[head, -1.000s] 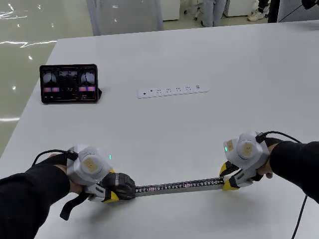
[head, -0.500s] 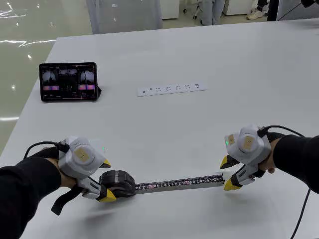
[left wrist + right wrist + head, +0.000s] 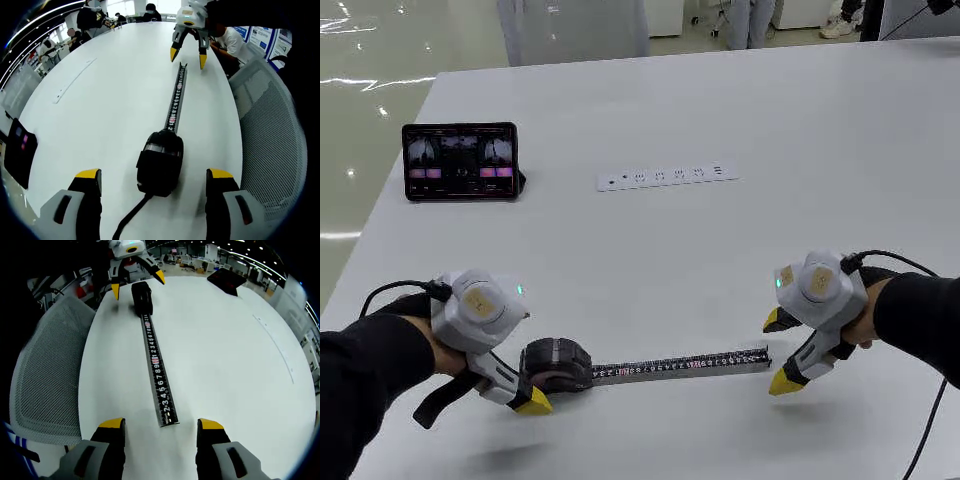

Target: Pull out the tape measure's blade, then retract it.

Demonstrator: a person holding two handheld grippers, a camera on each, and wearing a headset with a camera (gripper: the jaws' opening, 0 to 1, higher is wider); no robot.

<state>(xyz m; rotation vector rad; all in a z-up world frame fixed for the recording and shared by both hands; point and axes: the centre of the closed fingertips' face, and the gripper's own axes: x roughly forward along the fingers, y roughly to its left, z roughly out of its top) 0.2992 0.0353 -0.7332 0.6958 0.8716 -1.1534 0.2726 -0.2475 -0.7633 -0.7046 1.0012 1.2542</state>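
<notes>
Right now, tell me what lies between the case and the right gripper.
The extended blade, flat on the table, its tip at the open jaws; right gripper view shows it.

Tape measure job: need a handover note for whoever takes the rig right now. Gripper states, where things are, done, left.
Left gripper: open, jaws either side of the tape measure case, not touching it.
Right gripper: open, at the blade's free end, not clamped on it.
Case and blade lie flat on the white table, blade drawn out toward the right gripper.
Done: pull-out.
Left: retract. Nothing holds the blade out, so it is probably locked; likely next is gripping the case and freeing it.
</notes>
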